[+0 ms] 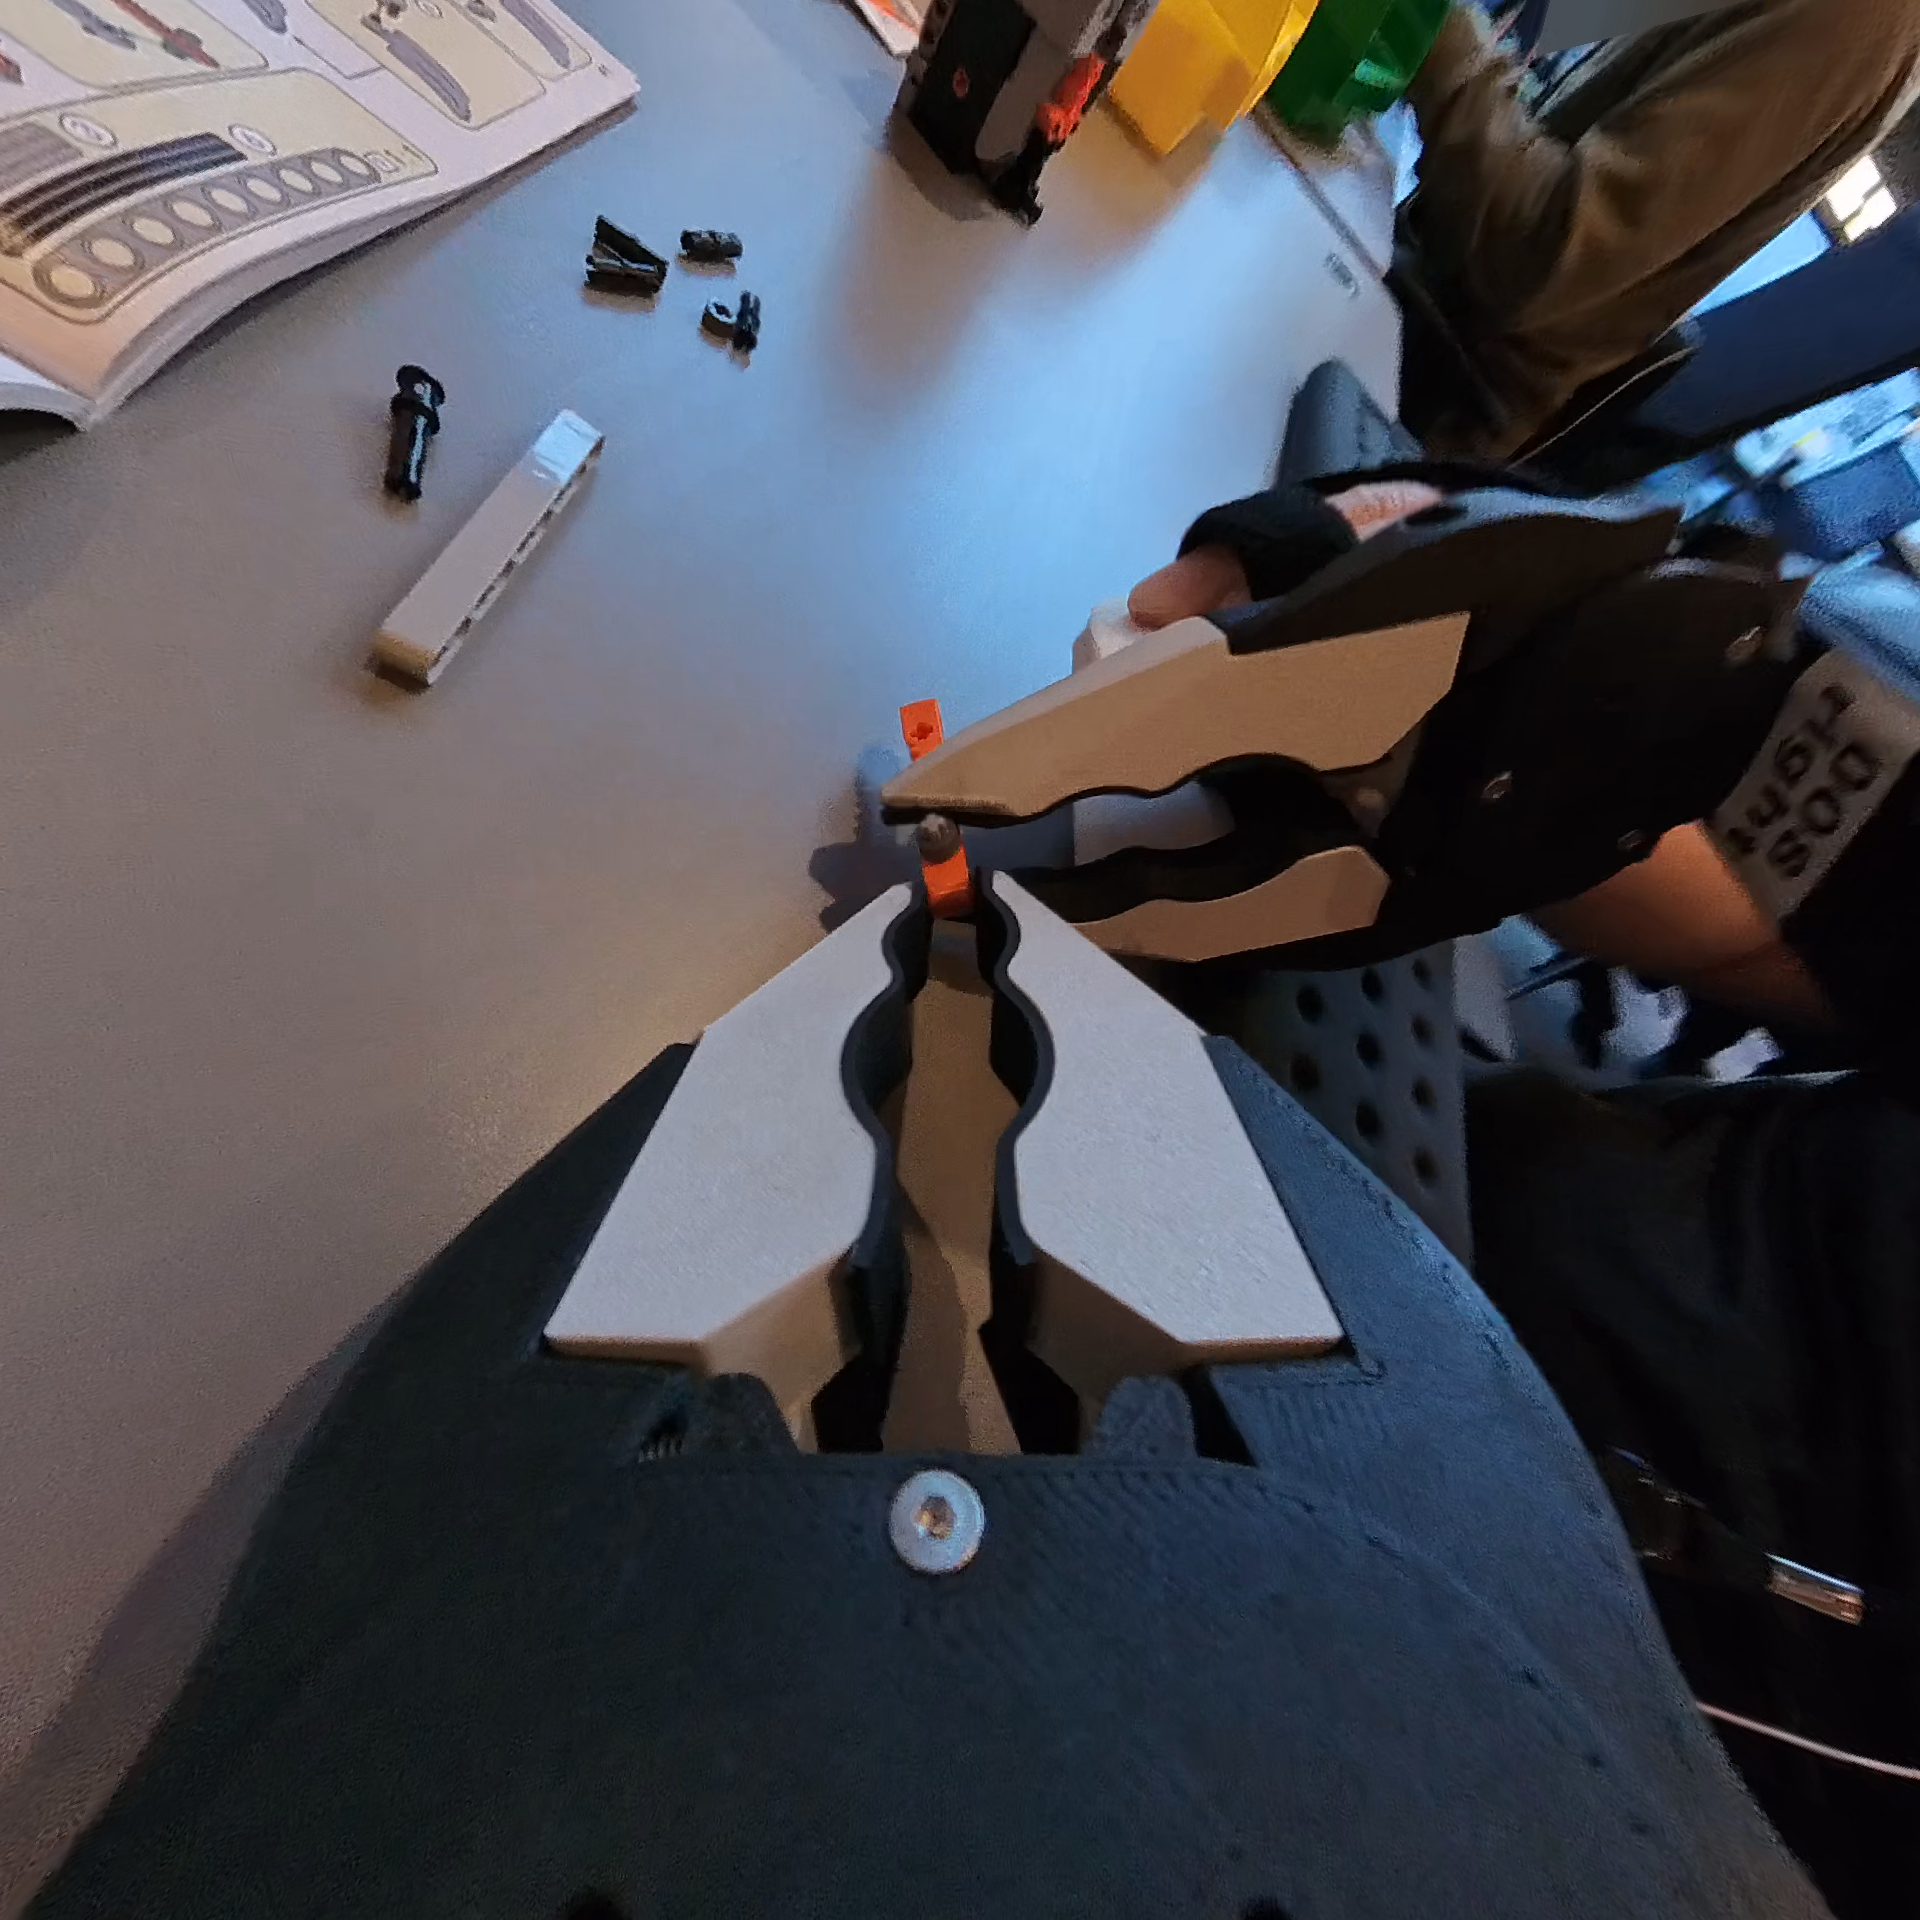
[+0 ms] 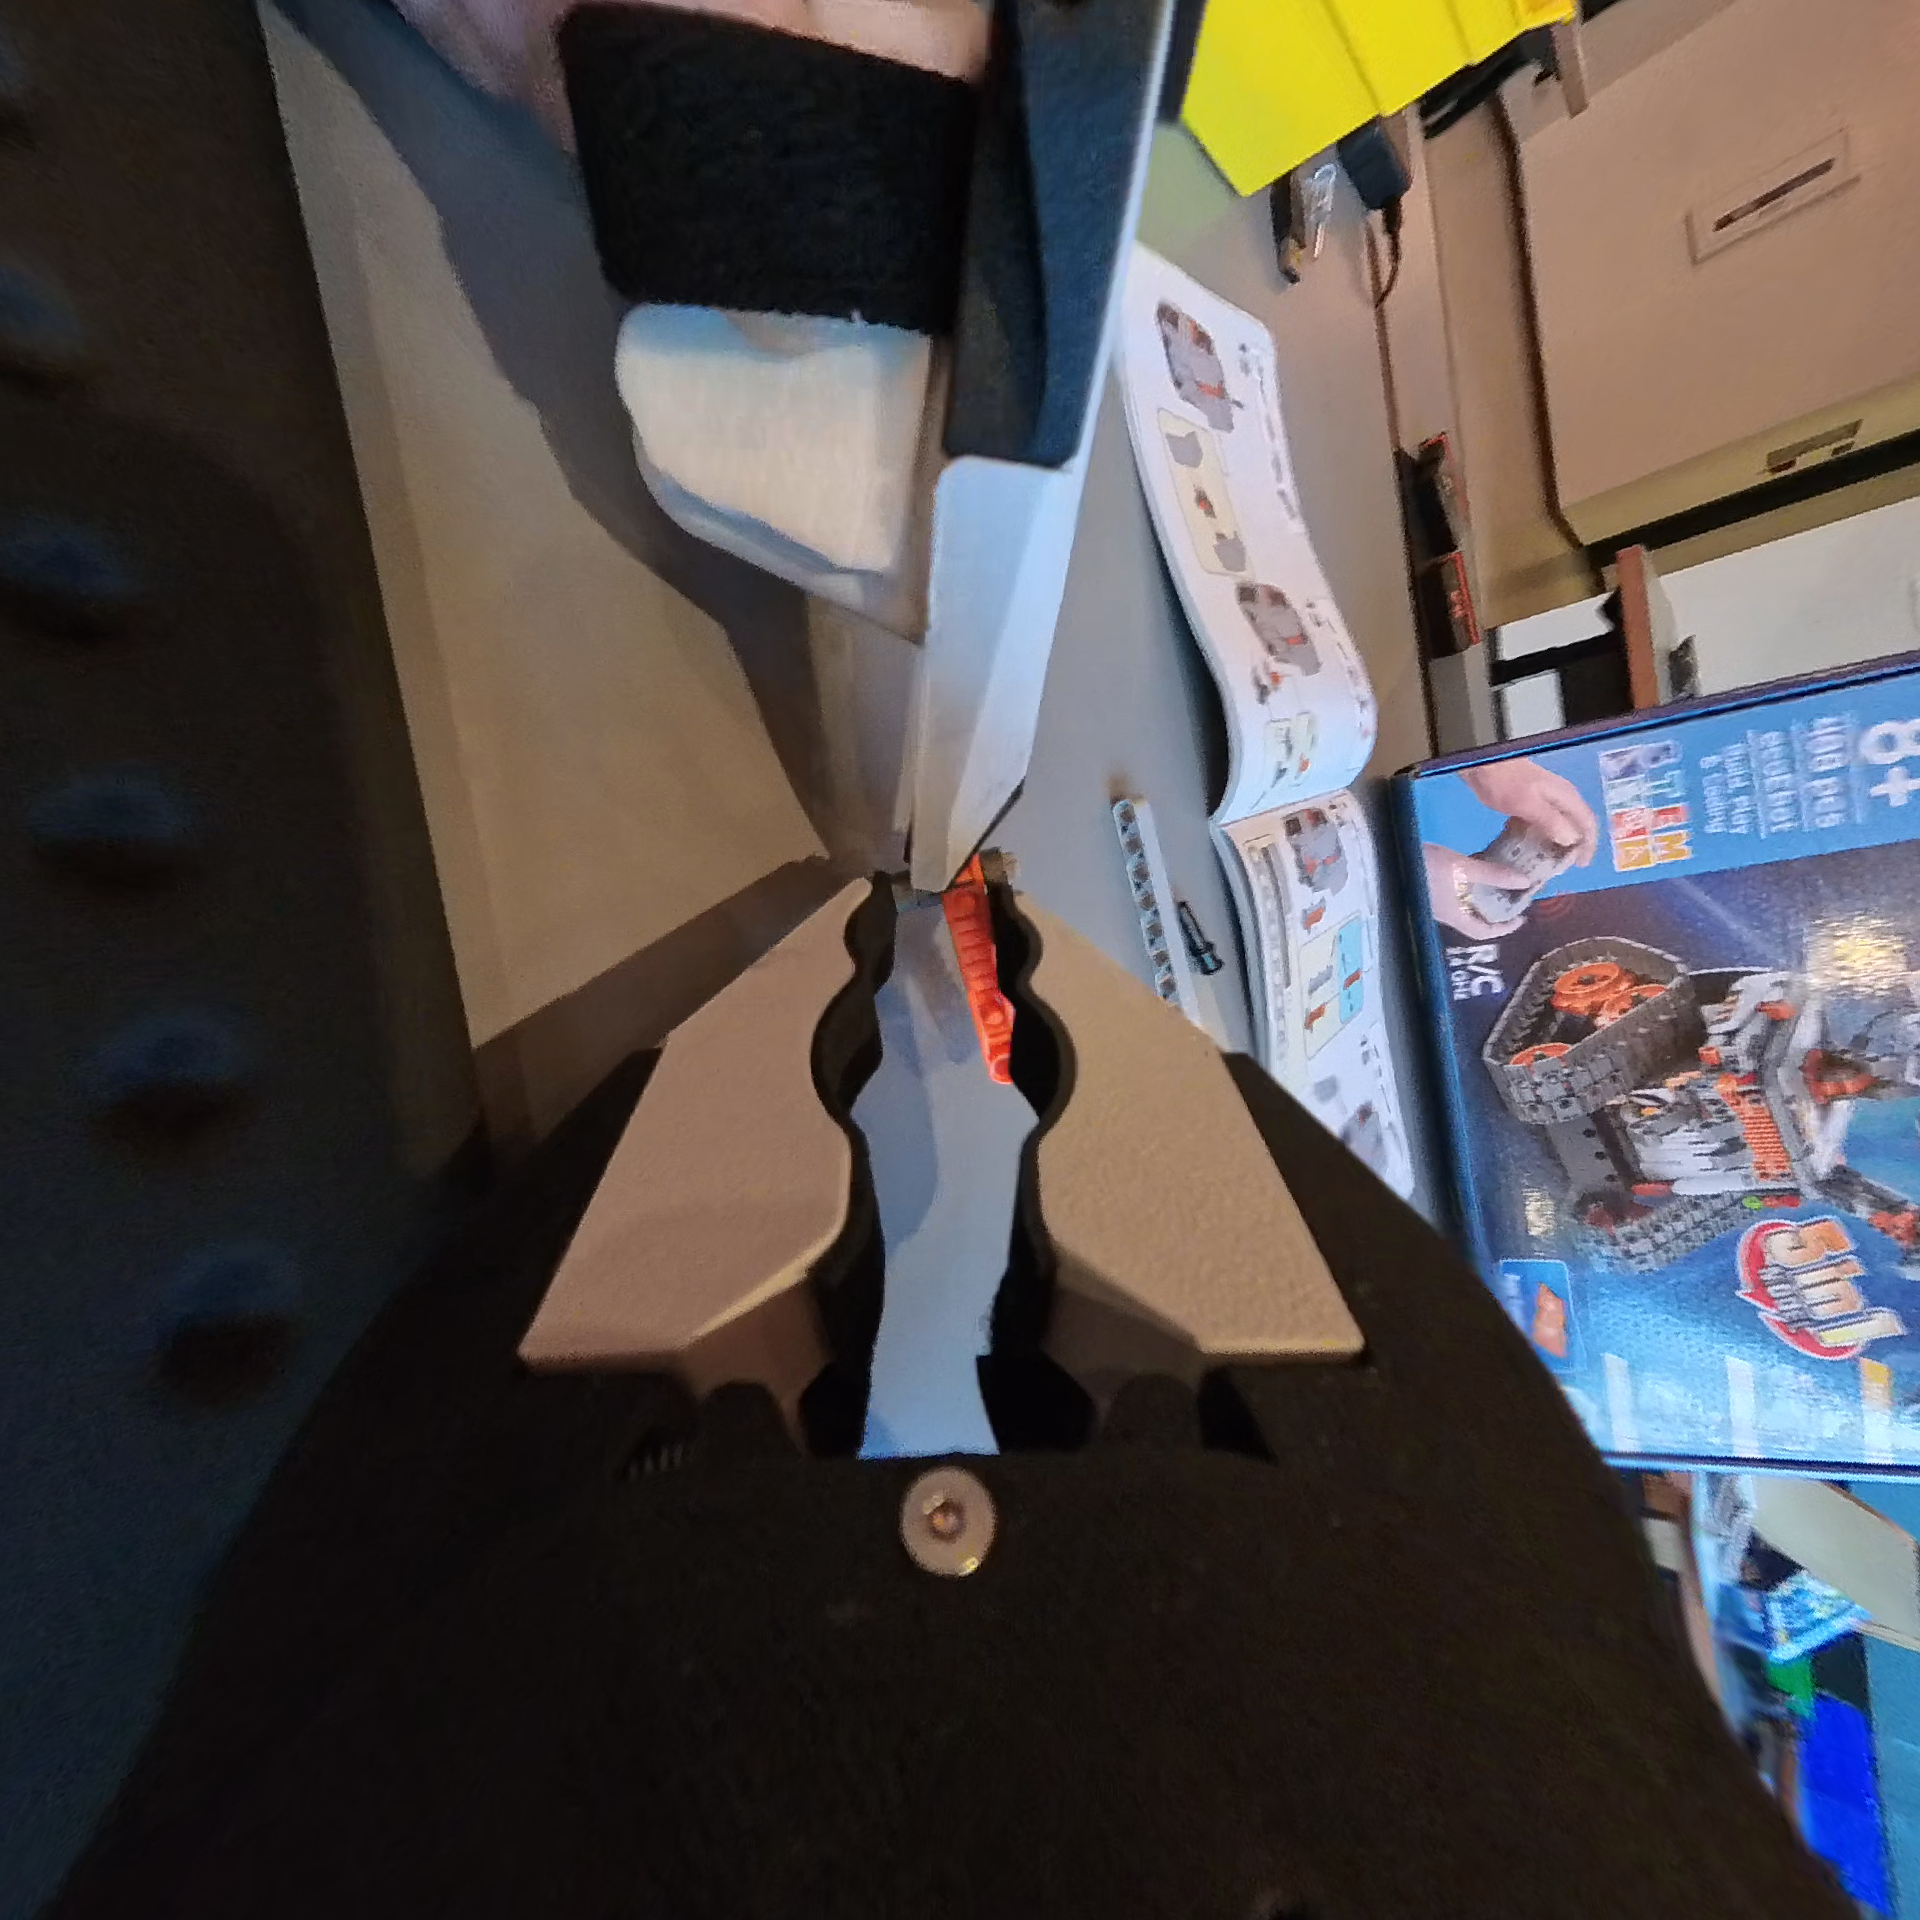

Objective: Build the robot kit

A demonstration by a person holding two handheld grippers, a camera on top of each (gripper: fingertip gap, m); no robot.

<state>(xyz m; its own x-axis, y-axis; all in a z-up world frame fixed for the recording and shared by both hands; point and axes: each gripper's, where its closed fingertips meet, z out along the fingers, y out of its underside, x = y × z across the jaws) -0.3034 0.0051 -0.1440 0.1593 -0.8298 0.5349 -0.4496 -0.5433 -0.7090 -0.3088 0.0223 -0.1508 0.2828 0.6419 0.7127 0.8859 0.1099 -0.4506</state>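
My left gripper (image 1: pixel 948 902) is shut on the lower end of a small orange beam (image 1: pixel 921 727) and holds it upright above the grey table (image 1: pixel 727 623). My right gripper (image 1: pixel 935 844) comes in from the right, its tips against the beam's middle, closed on a small grey pin (image 1: pixel 935 831) at the beam. In the right wrist view, my right gripper (image 2: pixel 951 888) has the orange beam (image 2: pixel 982 987) and the grey pin (image 2: pixel 1003 862) at its tips. The left gripper's fingers (image 2: pixel 977 665) reach down from above and meet them.
A grey beam (image 1: pixel 488 551), a black pin (image 1: pixel 414 431) and small black parts (image 1: pixel 623 255) lie on the table. An open instruction booklet (image 1: pixel 208 156), a part-built model (image 1: pixel 997 94), yellow (image 1: pixel 1195 62) and green (image 1: pixel 1351 52) bins stand farther off. A blue box (image 2: pixel 1683 1039) stands by the booklet. My two grippers' fingertips are within a few centimetres of each other. Left tips and right tips are each some 30 centimetres from the part-built model (image 1: pixel 997 94).
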